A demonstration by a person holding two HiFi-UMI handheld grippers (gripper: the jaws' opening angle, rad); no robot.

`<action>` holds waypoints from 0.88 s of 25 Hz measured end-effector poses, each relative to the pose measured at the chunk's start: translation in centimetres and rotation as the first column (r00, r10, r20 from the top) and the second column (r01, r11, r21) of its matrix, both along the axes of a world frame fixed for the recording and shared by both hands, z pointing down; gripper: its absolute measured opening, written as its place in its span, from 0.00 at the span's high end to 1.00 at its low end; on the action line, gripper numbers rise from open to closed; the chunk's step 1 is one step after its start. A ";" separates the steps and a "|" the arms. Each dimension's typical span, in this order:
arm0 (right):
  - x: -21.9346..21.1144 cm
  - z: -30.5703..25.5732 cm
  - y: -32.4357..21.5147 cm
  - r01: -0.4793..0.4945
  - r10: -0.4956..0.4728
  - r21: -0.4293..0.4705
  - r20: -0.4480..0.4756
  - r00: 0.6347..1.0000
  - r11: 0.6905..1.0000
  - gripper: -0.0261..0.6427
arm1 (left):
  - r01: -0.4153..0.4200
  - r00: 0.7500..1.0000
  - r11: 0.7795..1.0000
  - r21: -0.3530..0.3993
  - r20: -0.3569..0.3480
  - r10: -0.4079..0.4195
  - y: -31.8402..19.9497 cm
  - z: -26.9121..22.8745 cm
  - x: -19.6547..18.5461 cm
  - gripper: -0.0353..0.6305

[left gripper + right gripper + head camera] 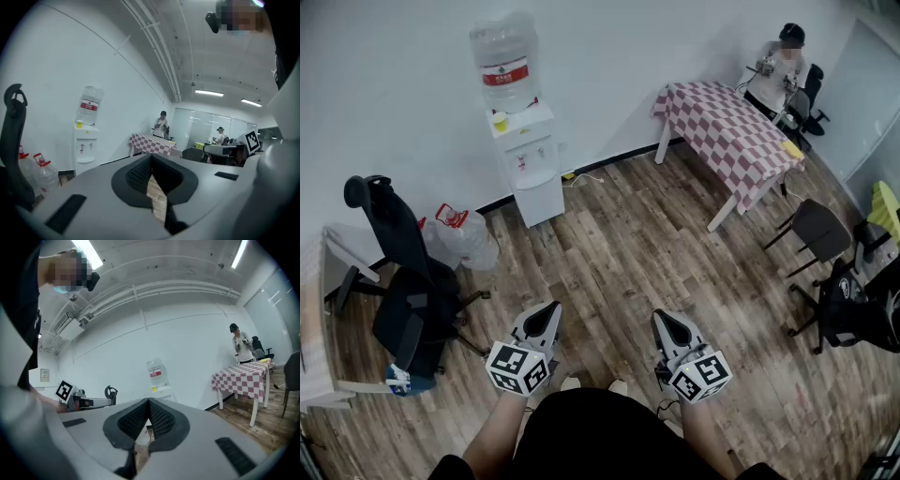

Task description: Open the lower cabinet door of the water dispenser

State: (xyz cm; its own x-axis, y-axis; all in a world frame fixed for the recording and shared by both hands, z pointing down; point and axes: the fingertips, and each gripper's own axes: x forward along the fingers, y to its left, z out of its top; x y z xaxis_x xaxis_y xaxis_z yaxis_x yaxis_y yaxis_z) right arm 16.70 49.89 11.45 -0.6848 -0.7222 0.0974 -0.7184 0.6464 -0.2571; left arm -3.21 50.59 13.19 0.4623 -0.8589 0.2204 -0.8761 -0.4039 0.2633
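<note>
While the lower cabinet door (540,199) of the white floor-standing water dispenser (523,150) stands closed against the far wall, the grey left gripper (551,309) and right gripper (664,321) hover well apart from it over the wood-plank floor (619,253), jaws pressed together on nothing. A black office chair (403,272) flanks the dispenser on the left, a red-and-white checked table (727,131) on the right.
</note>
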 end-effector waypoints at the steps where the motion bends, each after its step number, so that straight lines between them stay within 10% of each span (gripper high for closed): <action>1: 0.0 0.0 0.2 -0.010 0.010 -0.005 -0.001 1.000 1.000 0.93 | 0.000 1.000 1.000 -0.002 -0.001 0.000 0.1 0.0 -0.3 0.93; 22: -4.0 0.5 1.0 -0.077 0.078 -0.037 0.033 0.996 0.996 0.93 | -0.032 0.997 1.000 0.001 -0.066 0.032 0.0 0.2 -6.5 0.93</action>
State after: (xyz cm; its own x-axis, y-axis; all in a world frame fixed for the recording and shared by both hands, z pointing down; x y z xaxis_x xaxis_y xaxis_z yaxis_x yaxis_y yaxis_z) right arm 12.75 50.88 11.93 -0.6304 -0.7696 0.1016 -0.7562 0.5791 -0.3047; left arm -9.69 50.63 13.35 0.5027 -0.8436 0.1887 -0.8437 -0.4311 0.3198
